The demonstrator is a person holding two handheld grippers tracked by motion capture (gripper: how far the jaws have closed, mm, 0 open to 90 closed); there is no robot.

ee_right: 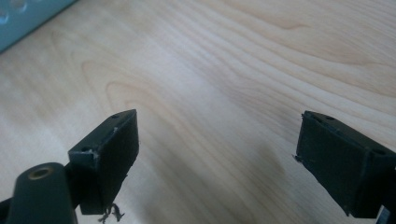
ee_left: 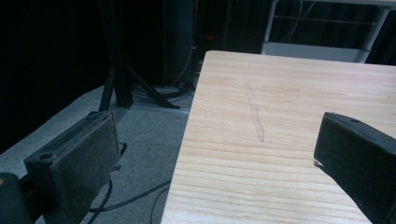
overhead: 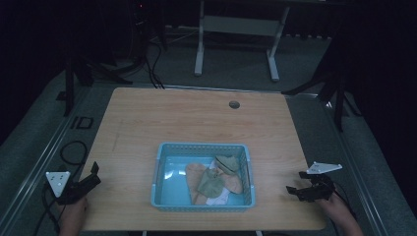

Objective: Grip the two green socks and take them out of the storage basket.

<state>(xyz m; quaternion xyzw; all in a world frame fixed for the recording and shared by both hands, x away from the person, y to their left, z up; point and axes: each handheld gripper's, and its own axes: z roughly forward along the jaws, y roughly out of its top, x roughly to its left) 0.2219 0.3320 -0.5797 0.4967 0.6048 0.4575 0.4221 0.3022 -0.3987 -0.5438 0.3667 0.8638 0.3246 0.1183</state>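
Observation:
A light blue plastic basket [overhead: 161, 172] sits on the near middle of the wooden table [overhead: 172, 118]. Inside it lie several small garments [overhead: 214, 181] in tan, olive green and white, piled toward the right side. My left gripper [overhead: 94, 174] rests at the table's near left edge, open, with nothing between its fingers [ee_left: 84, 158]. My right gripper [overhead: 294, 191] is near the front right corner, open too, its fingers [ee_right: 112, 154] spread over bare wood. Both are well apart from the basket.
A round cable hole [overhead: 234, 104] sits near the table's far edge. Behind the table stands a white desk frame [overhead: 236, 29]. Black stands and cables [overhead: 74, 152] lie on the grey floor left and right. A corner of the basket [ee_right: 23, 18] appears in the right gripper view.

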